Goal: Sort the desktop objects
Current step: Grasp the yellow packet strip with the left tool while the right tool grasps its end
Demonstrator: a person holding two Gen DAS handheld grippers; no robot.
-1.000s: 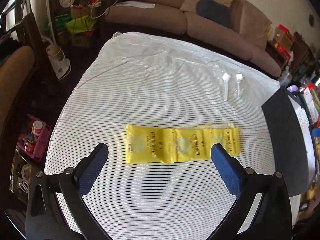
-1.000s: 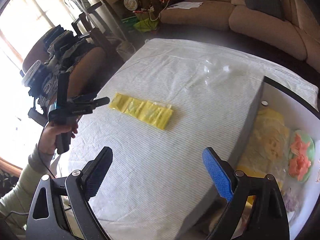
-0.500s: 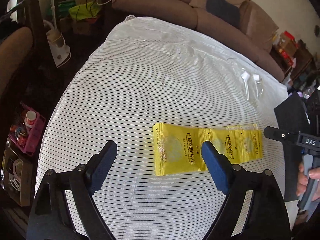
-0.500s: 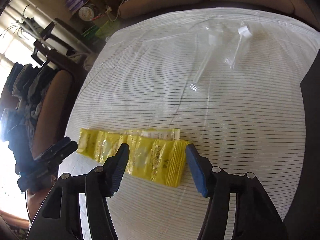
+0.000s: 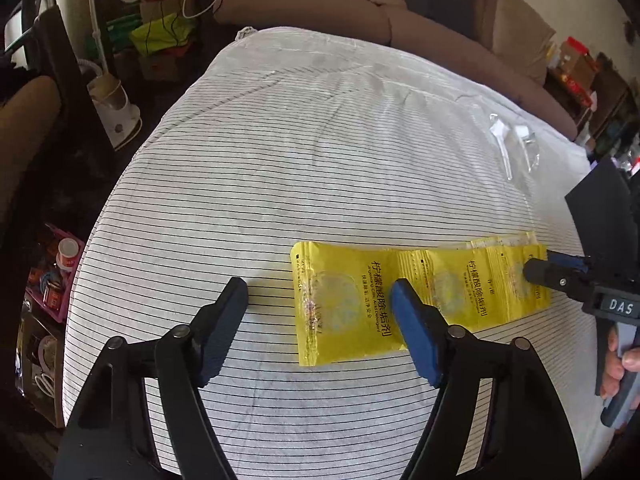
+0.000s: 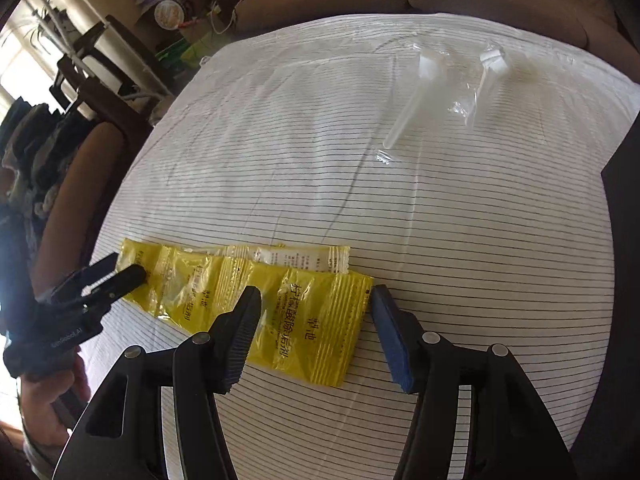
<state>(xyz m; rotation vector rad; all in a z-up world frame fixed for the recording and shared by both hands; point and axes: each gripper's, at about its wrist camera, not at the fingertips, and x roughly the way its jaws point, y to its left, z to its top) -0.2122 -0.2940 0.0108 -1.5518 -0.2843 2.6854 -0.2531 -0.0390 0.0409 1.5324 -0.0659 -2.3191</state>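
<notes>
Both grippers straddle the row of yellow packets lying near the counter's front edge. The left gripper and right gripper have been closing, not yet pinching anything. Next: close and lift together.

Yellow sachets with dark lettering; white cloth with thin black stripes; blue pads on black claws.

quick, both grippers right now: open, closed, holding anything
Left gripper: open, jaws just closing in, leftmost yellow sachet between the fingers, not pinched.
Right gripper: open, jaws just closing in, straddling the rightmost sachet, not pinched.
</notes>
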